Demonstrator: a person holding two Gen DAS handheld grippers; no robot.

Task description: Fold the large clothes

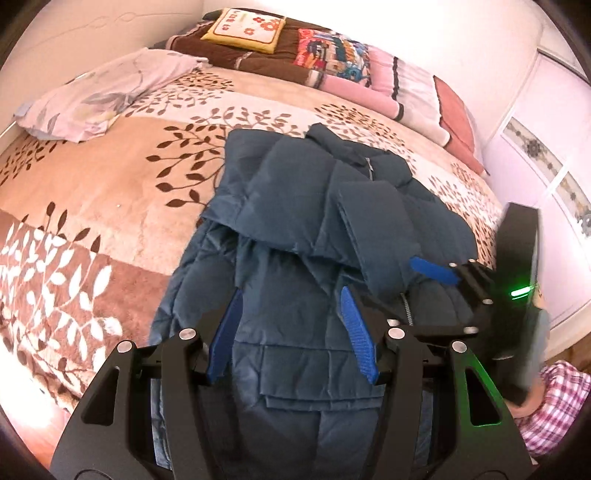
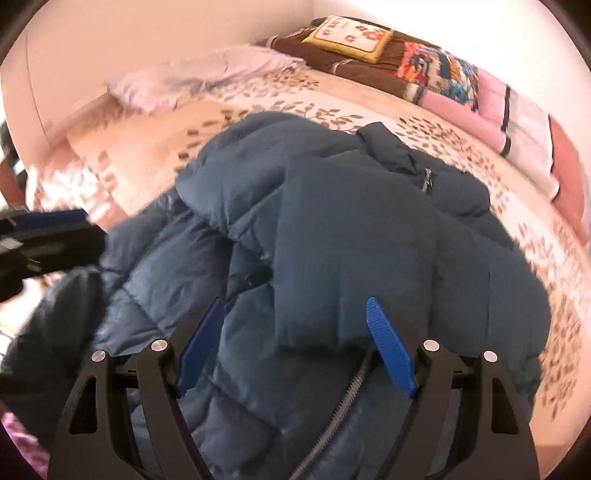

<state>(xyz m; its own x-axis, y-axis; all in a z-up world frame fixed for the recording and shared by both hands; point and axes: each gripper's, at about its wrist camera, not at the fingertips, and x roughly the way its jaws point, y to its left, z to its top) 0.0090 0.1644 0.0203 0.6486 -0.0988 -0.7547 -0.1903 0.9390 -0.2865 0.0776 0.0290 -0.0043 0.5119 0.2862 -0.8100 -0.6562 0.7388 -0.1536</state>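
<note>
On the bed (image 1: 110,177), the jacket (image 1: 314,206) is lying partly folded; both the left gripper (image 1: 291,332) and right gripper (image 2: 295,347) are hanging above it, fingers spread, pinching nothing.

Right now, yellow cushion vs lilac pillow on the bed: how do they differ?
The yellow cushion is square, stitched with orange flowers, and sits on the folded brown blanket. The lilac pillow is bigger, limp and creased, with a faint floral print, and lies directly on the leaf-patterned bedspread. Both lie beyond the blue jacket, untouched by either tongs.
</note>
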